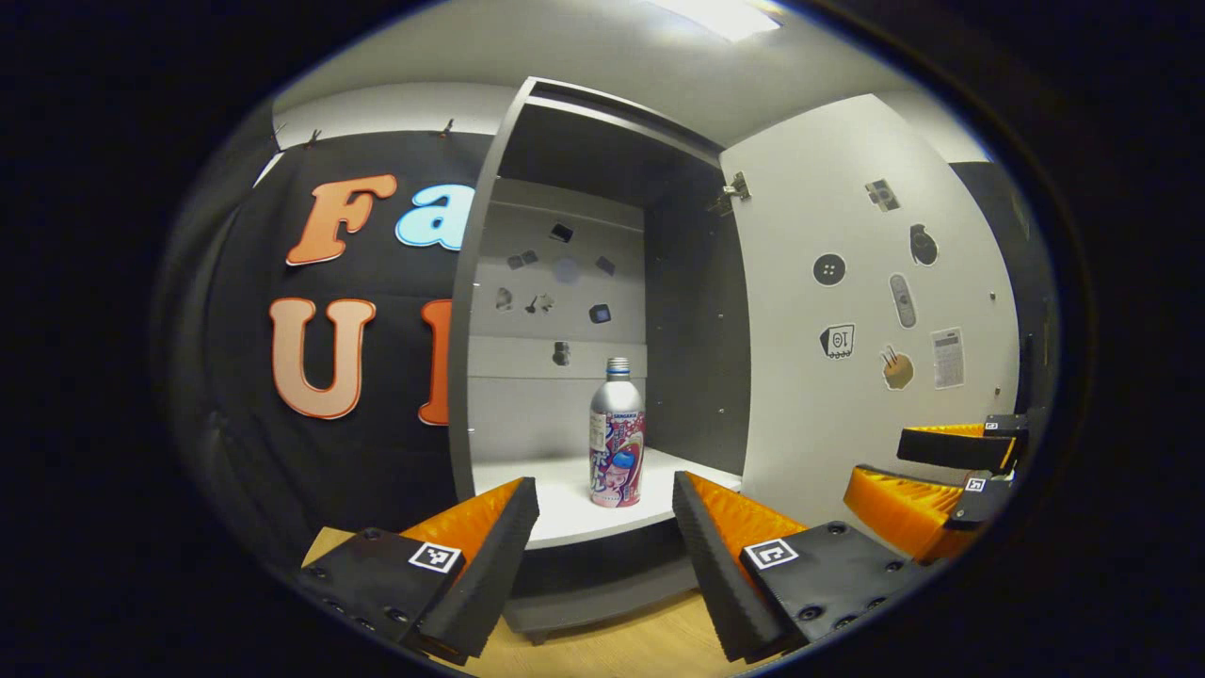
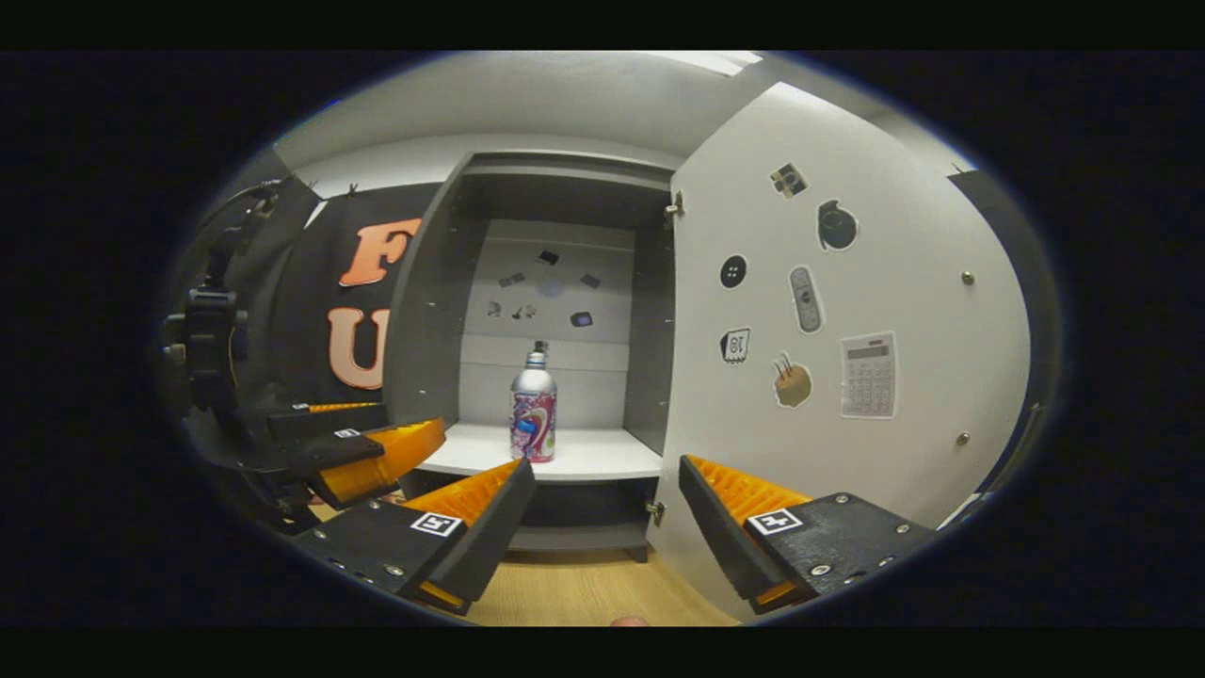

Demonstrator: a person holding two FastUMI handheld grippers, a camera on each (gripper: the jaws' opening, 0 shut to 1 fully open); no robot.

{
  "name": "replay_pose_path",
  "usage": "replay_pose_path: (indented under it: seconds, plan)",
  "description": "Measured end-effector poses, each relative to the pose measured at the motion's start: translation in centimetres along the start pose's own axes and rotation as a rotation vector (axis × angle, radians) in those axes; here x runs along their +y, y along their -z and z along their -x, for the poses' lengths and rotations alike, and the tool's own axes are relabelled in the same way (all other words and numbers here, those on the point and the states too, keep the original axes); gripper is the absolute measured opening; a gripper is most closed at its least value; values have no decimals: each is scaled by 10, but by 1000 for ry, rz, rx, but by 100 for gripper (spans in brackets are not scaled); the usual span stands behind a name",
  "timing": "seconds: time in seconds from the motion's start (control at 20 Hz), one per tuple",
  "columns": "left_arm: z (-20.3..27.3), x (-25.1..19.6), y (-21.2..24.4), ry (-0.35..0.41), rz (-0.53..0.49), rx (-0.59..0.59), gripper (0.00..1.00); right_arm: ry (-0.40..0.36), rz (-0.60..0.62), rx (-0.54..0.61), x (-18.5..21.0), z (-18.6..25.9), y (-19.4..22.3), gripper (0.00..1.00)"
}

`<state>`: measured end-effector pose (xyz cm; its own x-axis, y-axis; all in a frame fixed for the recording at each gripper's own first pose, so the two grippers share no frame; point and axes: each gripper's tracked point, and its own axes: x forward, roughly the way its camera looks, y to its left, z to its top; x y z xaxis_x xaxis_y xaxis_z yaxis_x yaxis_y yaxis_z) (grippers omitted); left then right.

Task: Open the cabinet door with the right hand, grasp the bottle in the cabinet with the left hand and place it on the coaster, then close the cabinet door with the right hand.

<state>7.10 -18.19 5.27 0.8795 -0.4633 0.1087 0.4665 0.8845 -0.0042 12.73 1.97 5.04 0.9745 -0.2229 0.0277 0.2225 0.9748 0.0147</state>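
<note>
bottle point(image 1: 617, 433) upright in open cabinet point(image 1: 602, 513), beyond left gripper point(image 1: 605, 527) fingers spread apart

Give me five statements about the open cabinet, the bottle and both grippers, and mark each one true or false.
1. The grey cabinet door stands open. True.
2. The silver printed bottle lies on its side. False: it stands upright on the white shelf.
3. The left gripper holds the bottle. False: its jaws are open, short of it.
4. The right gripper is open. True.
5. Stickers cover the door's inner face. True.
</note>
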Motion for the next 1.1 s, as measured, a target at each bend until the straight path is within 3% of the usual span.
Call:
replay_pose_path:
  seconds: [0.25, 0.85, 1.1]
  plan:
    - [-43, -14, 3, 54, 12, -22, 93, 27, 28, 13, -2, -13, 6, 95]
    - [-158, -14, 41, 13, -35, 5, 93, -33, -62, 60, -5, -33, 29, 95]
    - [-184, -12, 53, -7, -44, 33, 93, -61, -42, 87, -3, -31, 39, 95]
